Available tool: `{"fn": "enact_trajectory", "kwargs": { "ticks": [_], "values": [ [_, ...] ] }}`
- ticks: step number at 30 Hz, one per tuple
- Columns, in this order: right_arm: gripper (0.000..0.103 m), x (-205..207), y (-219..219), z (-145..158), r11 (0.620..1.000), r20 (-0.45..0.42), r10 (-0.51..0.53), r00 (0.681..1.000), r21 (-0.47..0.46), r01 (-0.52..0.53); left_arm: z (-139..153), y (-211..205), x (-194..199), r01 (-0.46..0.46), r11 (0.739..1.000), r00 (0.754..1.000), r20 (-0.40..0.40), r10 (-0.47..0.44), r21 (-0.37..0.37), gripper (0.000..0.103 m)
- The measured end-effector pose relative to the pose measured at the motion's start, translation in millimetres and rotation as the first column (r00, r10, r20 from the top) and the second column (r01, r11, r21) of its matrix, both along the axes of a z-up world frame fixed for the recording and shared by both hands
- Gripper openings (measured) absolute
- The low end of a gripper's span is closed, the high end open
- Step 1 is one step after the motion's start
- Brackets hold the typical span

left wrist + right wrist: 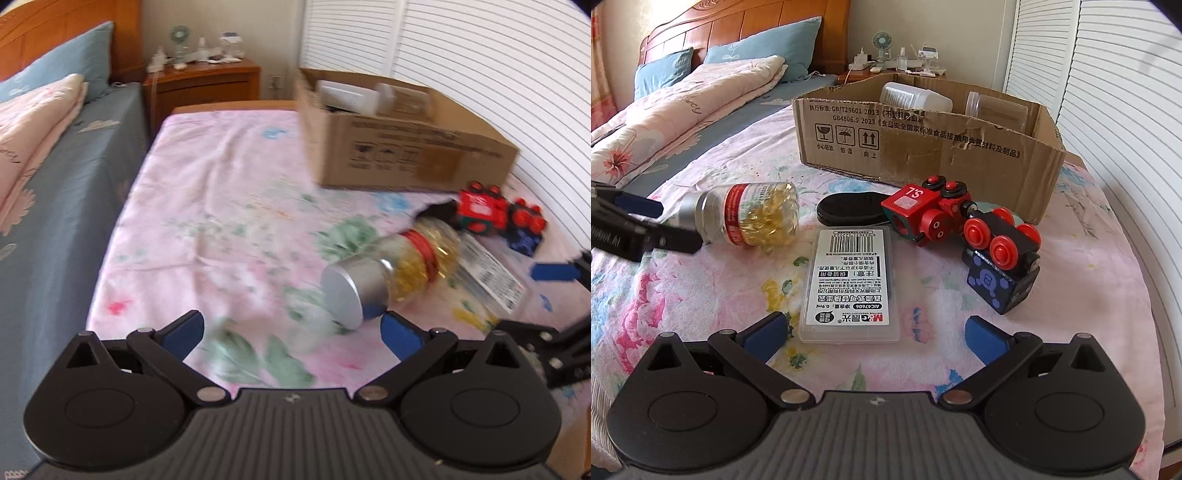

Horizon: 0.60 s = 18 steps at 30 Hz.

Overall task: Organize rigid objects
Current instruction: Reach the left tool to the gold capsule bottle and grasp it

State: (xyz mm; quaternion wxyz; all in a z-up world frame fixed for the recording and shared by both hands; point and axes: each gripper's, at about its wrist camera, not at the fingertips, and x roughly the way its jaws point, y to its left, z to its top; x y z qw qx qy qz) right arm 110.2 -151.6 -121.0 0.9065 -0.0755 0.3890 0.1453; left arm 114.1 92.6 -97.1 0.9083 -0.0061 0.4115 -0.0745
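Bottle [746, 216] of clear plastic, gold capsules inside, silver round cap, lies on its side on my floral sheet [701, 295], left of the flat rectangular case [851, 282]. My left gripper [291, 334] gapes wide, cap just beside its right pad. My right gripper [873, 332] also spread wide, straddling the case's near end. Glossy red-wheeled toy train [964, 229] right; corrugated cardboard box [923, 147] far.
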Motion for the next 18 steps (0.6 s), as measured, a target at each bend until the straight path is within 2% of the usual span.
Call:
{"fn": "enact_trajectory", "kwargs": {
  "ticks": [5,8,14,18],
  "values": [
    [0.103,-2,0,-1,1.0,0.007,-0.008,1.0,0.002,0.008,1,1,11,-0.025,0.999,0.999,0.031,0.024,0.031,0.101],
    [0.103,-2,0,-1,1.0,0.005,-0.004,1.0,0.001,0.004,4,-6,10,0.007,0.999,0.999,0.037,-0.009,0.049,0.101],
    [0.103,-3,0,-1,1.0,0.011,0.007,1.0,0.003,-0.007,10,-31,-4,0.152,0.988,0.988,0.033,-0.15,-0.04,0.101],
    [0.103,-3,-2,-2,1.0,0.013,0.023,1.0,0.005,-0.023,5,-51,4,0.163,0.986,0.987,0.019,-0.162,-0.035,0.101]
  ]
}}
